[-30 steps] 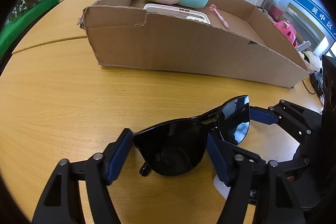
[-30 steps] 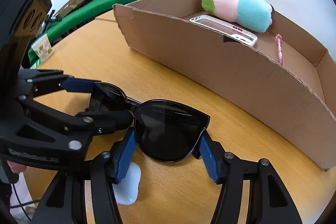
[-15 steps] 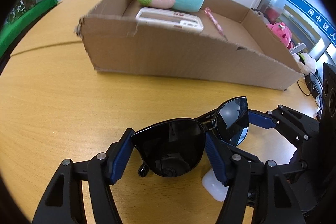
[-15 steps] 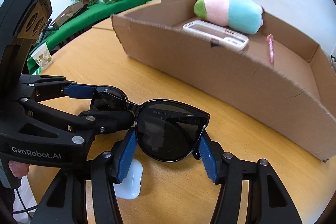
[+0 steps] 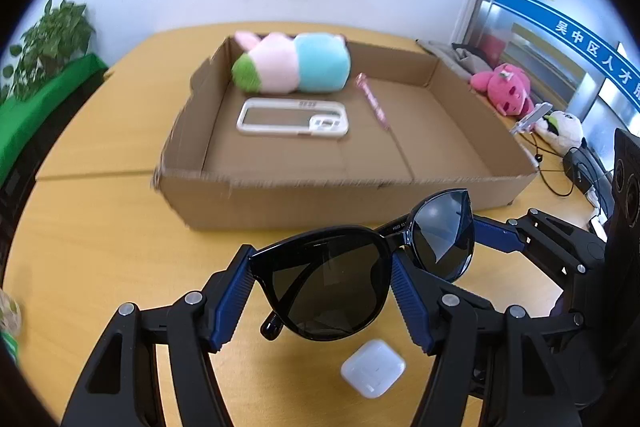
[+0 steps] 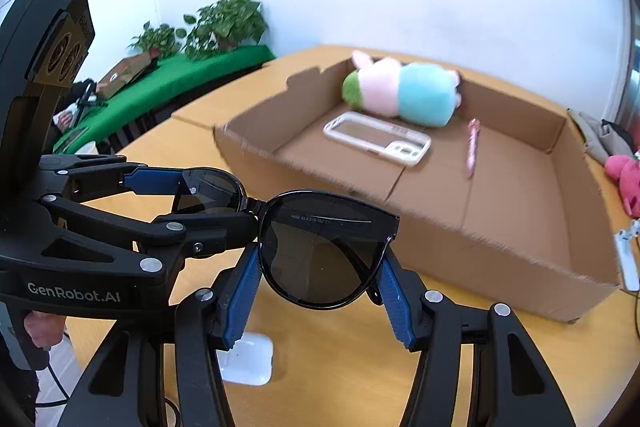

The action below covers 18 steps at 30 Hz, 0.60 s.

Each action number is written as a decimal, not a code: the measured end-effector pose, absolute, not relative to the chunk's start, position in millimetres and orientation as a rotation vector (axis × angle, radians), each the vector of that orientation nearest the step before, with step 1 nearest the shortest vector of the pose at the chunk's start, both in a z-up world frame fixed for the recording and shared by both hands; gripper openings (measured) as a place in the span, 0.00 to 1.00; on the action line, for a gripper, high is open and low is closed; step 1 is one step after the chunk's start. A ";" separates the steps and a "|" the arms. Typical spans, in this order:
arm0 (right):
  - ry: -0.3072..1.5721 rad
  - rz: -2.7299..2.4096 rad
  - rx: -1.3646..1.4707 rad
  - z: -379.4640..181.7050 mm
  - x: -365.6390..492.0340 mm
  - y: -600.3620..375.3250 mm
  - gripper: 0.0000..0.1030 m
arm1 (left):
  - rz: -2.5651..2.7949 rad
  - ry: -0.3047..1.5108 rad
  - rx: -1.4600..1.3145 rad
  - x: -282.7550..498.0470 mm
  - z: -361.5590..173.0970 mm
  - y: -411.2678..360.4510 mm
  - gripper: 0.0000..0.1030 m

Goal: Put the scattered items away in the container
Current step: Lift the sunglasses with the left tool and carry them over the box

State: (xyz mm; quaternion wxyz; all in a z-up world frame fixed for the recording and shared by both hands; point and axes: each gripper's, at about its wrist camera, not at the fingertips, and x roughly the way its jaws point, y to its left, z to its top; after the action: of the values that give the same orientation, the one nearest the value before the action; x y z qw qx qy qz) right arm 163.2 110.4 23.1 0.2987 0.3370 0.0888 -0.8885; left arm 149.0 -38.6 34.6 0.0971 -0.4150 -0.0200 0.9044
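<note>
Carrying the sunglasses level over the cardboard box's near wall, both pairs of jaws pinching one lens each, looks like the way to do this step. They hang above the counter, short of the box. Readable writing: "GenRobot.AI" on the left gripper, seen beside the right gripper.

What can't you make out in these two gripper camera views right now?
- Sunglasses temples: left wrist view, mostly hidden behind the dark lenses.
- White case: right wrist view, partly covered by the right gripper.
- Cardboard box near edge: motion-blurred.
- Lens print: too small.
</note>
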 end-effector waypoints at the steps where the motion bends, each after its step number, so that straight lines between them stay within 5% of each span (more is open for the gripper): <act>1: 0.231 -2.371 0.887 27.9 162.4 112.4 0.59 | 2.679 -0.048 -1.216 147.5 39.7 -36.2 0.64; 18: 0.150 -2.497 0.808 92.1 116.1 138.3 0.59 | 2.653 0.084 -1.076 91.2 105.9 -4.0 0.64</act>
State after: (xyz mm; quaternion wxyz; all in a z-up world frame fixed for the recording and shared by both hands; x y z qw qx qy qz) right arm 116.1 138.3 92.1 0.2538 0.2972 0.0552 -0.9188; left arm 91.2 -4.0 105.9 0.1384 -0.3720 0.0291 0.9174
